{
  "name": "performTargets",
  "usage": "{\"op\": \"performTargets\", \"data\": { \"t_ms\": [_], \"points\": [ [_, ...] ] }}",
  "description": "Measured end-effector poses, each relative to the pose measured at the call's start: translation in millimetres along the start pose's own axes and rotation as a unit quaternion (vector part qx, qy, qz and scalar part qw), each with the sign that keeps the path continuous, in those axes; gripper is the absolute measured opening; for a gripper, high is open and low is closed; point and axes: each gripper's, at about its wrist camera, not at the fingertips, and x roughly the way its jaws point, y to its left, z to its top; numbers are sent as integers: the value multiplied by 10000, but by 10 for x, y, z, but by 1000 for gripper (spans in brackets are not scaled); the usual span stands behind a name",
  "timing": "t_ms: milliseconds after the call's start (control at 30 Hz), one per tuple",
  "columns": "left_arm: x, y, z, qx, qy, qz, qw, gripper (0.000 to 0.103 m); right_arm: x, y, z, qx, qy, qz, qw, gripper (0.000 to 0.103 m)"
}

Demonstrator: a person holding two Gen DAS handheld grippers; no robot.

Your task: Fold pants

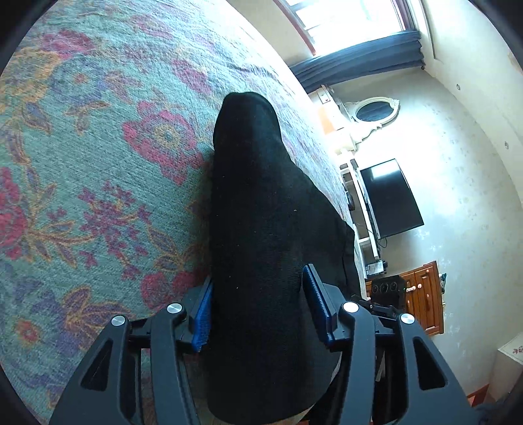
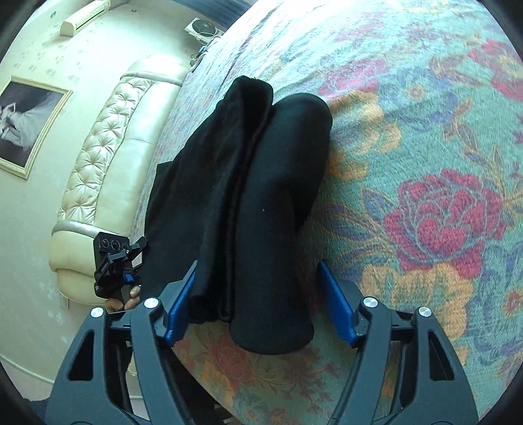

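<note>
Nearest in the left wrist view, the left hand-held gripper (image 1: 258,307) stands spread, its blue pads (image 1: 316,302) on either side of the black pants (image 1: 261,235). The cloth fills the gap and seems to brush the left pad, while the right pad looks slightly clear of it, so I judge this a loose straddle, not a pinch. In the right wrist view, the right hand-held gripper (image 2: 258,300) is also spread wide, with its pads (image 2: 336,309) well clear of the folded bundle on the right side and just beside it on the left.

The pants (image 2: 242,202) lie on the floral bedspread (image 2: 425,163) as a long, narrow, layered stack, one thick fold beside another, running away from both grippers toward the far edge of the bed. Beyond it are a padded cream headboard (image 2: 108,157) and a framed picture (image 2: 29,124); the other view shows a wall-mounted television (image 1: 389,199) and a window (image 1: 353,19).

The risk I see: the stack is soft and rounded, and with neither gripper clamping, the upper fold could slump or spring open. If a withdrawing pad snags the knit cloth, it could drag a layer askew. The bundle also sits near the bed's side edge, so a nudge might tip it off.
</note>
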Motion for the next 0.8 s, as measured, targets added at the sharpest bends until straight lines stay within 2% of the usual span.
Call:
{"op": "performTargets", "data": {
  "t_ms": [133,200,267,333,433,500,533,600,667,700,733,800],
  "points": [
    [-128,-4,-182,-27,-32,113,9999,51,-14,9,-58,-4,-25,12,10000,70],
    [-146,-40,-279,33,-31,191,9998,59,-4,64,-90,-91,-78,-96,9999,69],
    [-135,-52,-352,23,-45,258,9997,60,44,143,-76,-244,-110,-269,9993,54],
    [-93,-70,-394,124,-75,472,9988,61,52,176,-85,-304,-159,-337,9988,46],
    [11,-55,-435,308,-117,797,9963,60,89,124,-106,-242,-165,-278,9992,43],
    [49,-88,-452,617,-125,935,9936,60,99,3,-92,-66,-187,-31,9998,43],
    [35,-122,-469,685,-126,933,9932,60,94,-25,-97,5,-201,94,9998,44],
    [-25,-129,-430,564,-99,789,9952,60,71,-3,-79,55,-171,252,9995,52],
    [-182,-132,-321,547,-253,706,9957,60,-14,15,-29,89,-221,301,9993,72],
    [-288,-157,-268,604,-416,607,9955,60,-80,34,13,41,-315,283,9991,75],
    [-398,-164,-216,645,-572,461,9952,62,-148,47,73,-11,-435,260,9987,79],
    [-502,-184,-23,613,-747,191,9951,75,-210,46,242,-8,-564,279,9980,83]
  ]
}}
